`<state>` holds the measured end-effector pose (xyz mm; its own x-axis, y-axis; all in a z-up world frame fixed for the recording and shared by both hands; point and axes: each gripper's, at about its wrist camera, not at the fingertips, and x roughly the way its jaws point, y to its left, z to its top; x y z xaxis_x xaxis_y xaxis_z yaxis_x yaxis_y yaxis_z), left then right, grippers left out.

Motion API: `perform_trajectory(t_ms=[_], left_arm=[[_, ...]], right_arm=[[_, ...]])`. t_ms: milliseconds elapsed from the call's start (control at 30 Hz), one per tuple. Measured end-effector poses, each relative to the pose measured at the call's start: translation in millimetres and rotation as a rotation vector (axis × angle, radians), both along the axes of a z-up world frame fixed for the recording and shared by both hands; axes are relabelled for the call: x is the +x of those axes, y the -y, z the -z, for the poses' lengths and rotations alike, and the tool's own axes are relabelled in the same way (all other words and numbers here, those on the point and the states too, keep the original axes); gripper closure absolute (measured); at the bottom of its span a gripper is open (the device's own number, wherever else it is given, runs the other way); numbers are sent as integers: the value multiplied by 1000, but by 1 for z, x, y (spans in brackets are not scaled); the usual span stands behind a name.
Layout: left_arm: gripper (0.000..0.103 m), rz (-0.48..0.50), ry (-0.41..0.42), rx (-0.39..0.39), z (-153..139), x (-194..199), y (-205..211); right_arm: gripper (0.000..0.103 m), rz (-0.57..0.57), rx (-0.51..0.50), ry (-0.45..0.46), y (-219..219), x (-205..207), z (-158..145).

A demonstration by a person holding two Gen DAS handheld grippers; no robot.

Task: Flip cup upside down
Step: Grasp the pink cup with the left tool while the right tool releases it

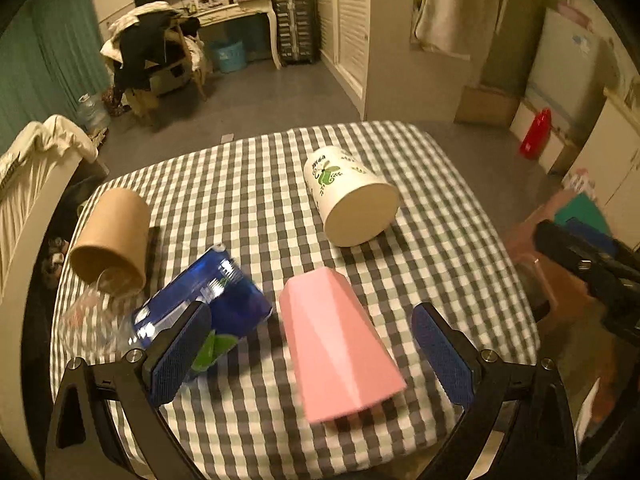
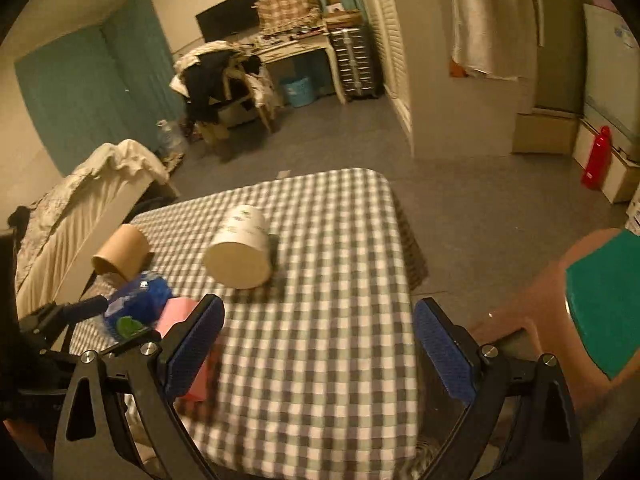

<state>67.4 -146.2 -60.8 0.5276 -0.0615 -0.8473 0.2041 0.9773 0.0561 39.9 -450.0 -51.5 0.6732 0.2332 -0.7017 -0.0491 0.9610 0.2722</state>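
A pink faceted cup [image 1: 338,344] stands upside down on the checked tablecloth [image 1: 248,184], wide rim nearest me, between the fingers of my left gripper [image 1: 312,354]. The left gripper is open and its pads stand apart from the cup on both sides. In the right wrist view only a strip of the pink cup [image 2: 188,344] shows behind the left finger. My right gripper [image 2: 320,348] is open and empty above the near right part of the table; it shows at the right edge of the left wrist view [image 1: 592,268].
A white cup with green print [image 1: 350,196] [image 2: 240,248] and a brown paper cup [image 1: 112,236] [image 2: 120,254] lie on their sides. A blue cup [image 1: 204,300] [image 2: 136,306] lies left of the pink cup, by a clear glass [image 1: 96,312]. A brown stool [image 2: 560,320] stands right of the table.
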Motion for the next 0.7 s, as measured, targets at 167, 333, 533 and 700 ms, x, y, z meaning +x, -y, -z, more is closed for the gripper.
perform_trajectory(t_ms=[167,333,533,700], left_arm=[[14,13,-85,14,10,17,7],[32,28,-189,9,24,28,15],[34,24,-259,46,40,40,21],[34,-4,-329,63,53,57,18]], right_arm=[[7,11,35,-3,7,2,4],[7,3,53,1,7,2,5],[7,-15,63,8,3,1,5],[7,-5,64,2,6,0,6]])
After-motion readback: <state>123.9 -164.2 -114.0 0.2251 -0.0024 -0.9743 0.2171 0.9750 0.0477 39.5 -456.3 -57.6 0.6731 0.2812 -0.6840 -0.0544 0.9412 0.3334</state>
